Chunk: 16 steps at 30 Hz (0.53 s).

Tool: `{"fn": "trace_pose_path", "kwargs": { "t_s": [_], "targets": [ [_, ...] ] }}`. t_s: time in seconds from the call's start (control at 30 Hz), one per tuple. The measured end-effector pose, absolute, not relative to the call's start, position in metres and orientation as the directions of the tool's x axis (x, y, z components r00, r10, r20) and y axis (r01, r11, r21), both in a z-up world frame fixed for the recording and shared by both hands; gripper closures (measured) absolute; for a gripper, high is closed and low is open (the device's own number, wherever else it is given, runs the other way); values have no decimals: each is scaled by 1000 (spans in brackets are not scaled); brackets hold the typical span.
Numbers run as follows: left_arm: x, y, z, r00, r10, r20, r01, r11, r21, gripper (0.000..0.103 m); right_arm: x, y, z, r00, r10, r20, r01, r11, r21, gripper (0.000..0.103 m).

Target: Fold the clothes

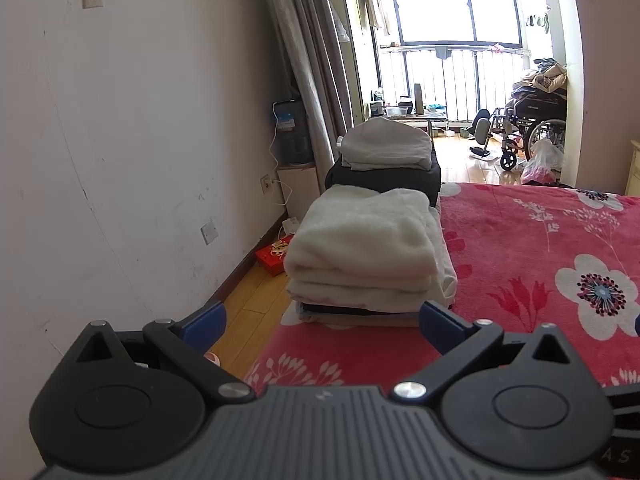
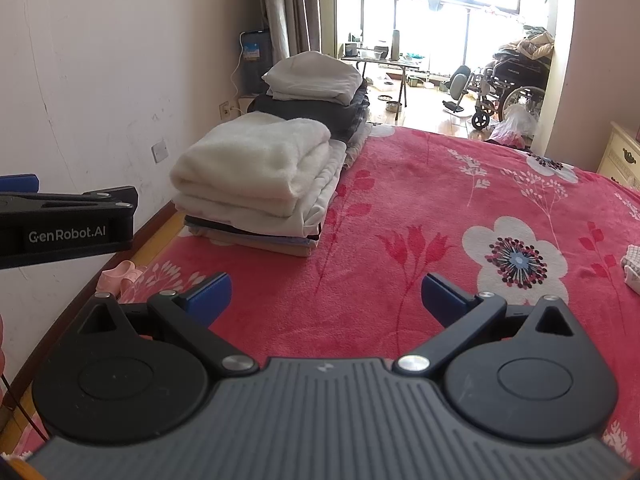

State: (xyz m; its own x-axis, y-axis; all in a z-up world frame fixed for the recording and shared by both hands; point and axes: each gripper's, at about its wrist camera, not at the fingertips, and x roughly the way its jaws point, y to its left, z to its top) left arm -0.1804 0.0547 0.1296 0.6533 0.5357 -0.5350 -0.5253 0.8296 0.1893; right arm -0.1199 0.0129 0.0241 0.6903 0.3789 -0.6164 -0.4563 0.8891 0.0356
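A stack of folded clothes topped by a fluffy cream garment (image 1: 360, 236) lies at the left edge of the bed; it also shows in the right wrist view (image 2: 260, 172). Behind it stands a second stack, dark clothes under a folded grey-white garment (image 1: 386, 144) (image 2: 316, 76). My left gripper (image 1: 322, 322) is open and empty, held just short of the near stack. My right gripper (image 2: 326, 296) is open and empty above the red floral blanket (image 2: 440, 208), to the right of the left gripper's body (image 2: 68, 220).
A white wall (image 1: 120, 140) and a strip of wooden floor (image 1: 248, 304) run along the bed's left side, with a red box (image 1: 274, 256) and pink slippers (image 2: 122, 274). A knitted white item (image 2: 632, 264) lies at the right edge. A wheelchair (image 1: 532, 128) stands in the far room.
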Motion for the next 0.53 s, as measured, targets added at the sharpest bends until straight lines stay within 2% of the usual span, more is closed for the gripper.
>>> {"fn": "trace_pose_path", "kwargs": {
  "t_s": [0.53],
  "targets": [
    [-180, 54, 129, 653, 536, -535, -525, 830, 190, 0, -119, 13, 25, 689, 380, -617, -459, 888, 34, 1]
  ]
}}
